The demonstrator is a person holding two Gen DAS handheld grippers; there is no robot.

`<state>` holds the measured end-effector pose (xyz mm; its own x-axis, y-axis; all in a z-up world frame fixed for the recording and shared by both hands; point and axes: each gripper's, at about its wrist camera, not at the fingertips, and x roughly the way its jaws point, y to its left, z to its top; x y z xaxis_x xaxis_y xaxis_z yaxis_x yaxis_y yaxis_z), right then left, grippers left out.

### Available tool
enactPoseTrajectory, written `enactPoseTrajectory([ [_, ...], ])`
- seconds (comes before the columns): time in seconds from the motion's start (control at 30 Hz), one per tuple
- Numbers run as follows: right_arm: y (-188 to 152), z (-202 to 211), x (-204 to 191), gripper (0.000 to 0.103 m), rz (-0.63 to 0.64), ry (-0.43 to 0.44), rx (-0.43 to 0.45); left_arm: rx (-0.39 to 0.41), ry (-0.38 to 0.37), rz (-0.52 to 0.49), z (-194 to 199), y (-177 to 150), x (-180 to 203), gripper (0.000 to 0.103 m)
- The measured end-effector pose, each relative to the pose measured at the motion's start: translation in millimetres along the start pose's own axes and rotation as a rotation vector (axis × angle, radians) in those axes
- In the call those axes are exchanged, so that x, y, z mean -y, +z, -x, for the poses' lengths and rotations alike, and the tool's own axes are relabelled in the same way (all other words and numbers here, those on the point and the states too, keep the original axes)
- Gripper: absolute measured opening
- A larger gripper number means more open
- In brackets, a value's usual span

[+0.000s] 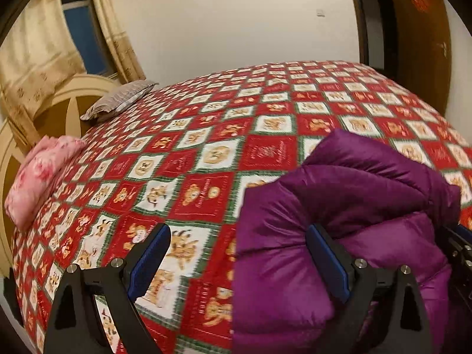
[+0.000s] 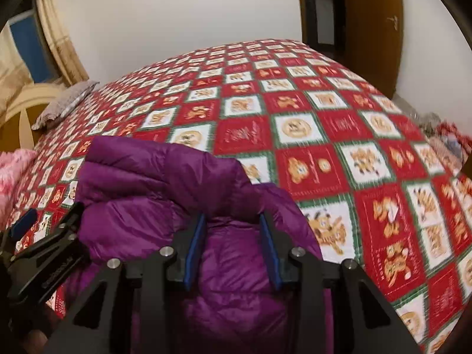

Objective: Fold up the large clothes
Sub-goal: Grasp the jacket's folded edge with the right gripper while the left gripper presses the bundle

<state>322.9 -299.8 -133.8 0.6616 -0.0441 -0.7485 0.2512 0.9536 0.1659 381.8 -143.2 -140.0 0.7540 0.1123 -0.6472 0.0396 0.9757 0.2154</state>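
A puffy purple down jacket [image 1: 339,221] lies bunched on the red patterned bedspread [image 1: 206,135], at the right of the left wrist view and at lower centre of the right wrist view [image 2: 183,194]. My left gripper [image 1: 239,253] is open wide; its right finger touches the jacket's left side, its left finger is over bare bedspread. My right gripper [image 2: 233,247] has its jaws partly closed with a fold of the jacket bulging between the blue pads [image 2: 270,250]. The left gripper also shows in the right wrist view [image 2: 44,242] at the jacket's left.
A pink folded blanket [image 1: 38,177] and a grey pillow [image 1: 118,101] lie by the cream headboard [image 1: 59,109] on the left. A brown door [image 2: 371,29] stands behind the bed's far corner. Cluttered items [image 2: 445,138] sit off the bed's right edge.
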Motion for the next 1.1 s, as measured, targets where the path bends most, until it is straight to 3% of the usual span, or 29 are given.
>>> enactPoseTrajectory([
  [0.27, -17, -8, 15, 0.041, -0.034, 0.017, 0.025, 0.039, 0.039, -0.080, -3, -6, 26, 0.094],
  [1.1, -30, -23, 27, 0.041, -0.039, 0.027, 0.036, 0.010, -0.023, -0.055, -22, -19, 32, 0.095],
])
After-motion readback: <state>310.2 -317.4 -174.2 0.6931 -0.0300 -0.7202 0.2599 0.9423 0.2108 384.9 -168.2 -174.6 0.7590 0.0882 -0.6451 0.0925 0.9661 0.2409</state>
